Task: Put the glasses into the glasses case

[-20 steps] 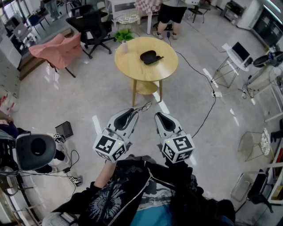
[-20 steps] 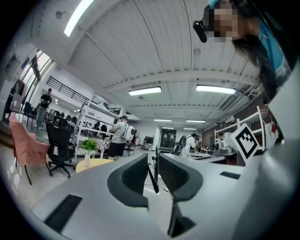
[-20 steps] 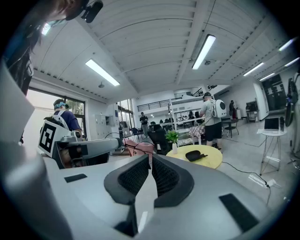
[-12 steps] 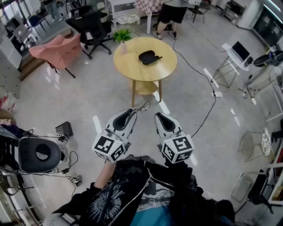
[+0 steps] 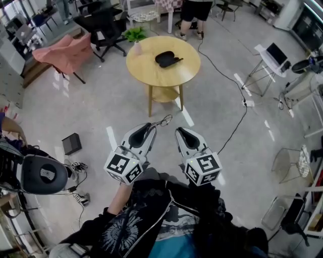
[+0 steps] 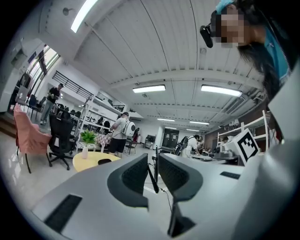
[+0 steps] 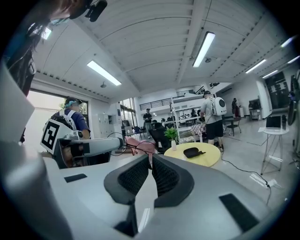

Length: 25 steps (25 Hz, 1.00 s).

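Observation:
My left gripper (image 5: 151, 126) is held at waist height over the floor, shut on the thin-framed glasses (image 5: 164, 121), which stick out past its tips. In the left gripper view a dark temple (image 6: 153, 180) runs between the jaws. Beside it my right gripper (image 5: 179, 132) is shut with nothing in it. The black glasses case (image 5: 169, 59) lies open on the round yellow table (image 5: 146, 70), well ahead of both grippers. From the right gripper view the case (image 7: 192, 152) shows on the table (image 7: 206, 159).
Around the table stand a pink chair (image 5: 68, 53), black office chairs (image 5: 103, 22), a potted plant (image 5: 133, 34) and a person (image 5: 194, 12). A cable (image 5: 229, 83) runs across the floor on the right. A black stool (image 5: 43, 174) and a small box (image 5: 71, 143) sit at the left.
The head view has shifted slightly, so the table sits a little higher and further left in frame. Both grippers keep the same pose, the left still holding the glasses.

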Tool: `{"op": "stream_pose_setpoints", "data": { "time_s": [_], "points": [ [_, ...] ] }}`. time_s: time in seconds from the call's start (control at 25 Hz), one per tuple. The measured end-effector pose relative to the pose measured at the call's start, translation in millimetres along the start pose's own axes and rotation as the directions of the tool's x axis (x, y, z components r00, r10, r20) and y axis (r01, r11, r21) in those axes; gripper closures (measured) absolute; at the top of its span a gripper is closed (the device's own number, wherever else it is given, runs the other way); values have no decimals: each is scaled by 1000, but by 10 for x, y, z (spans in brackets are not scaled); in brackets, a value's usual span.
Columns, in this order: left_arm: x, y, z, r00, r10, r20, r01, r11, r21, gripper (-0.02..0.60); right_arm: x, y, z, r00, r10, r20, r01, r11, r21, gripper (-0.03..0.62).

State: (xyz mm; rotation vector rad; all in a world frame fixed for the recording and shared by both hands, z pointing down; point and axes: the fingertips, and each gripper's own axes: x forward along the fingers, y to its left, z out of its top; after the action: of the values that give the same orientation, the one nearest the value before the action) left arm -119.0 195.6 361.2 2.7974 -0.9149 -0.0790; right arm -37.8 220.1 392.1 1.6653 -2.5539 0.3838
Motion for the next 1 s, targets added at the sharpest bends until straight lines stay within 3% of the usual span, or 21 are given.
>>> {"op": "stream_pose_setpoints", "data": {
  "time_s": [0.52,1.0],
  "points": [
    [206,111,-115,999,28,-22,-29,999,-25,506,189,-272,-69,1000,29,-1,-29,999,46,545],
    [1232,1052,-10,999,-42,-35,40,998,-51,506,1290,-1013,128,999,-25,-33,27,998,65,545]
  ]
}}
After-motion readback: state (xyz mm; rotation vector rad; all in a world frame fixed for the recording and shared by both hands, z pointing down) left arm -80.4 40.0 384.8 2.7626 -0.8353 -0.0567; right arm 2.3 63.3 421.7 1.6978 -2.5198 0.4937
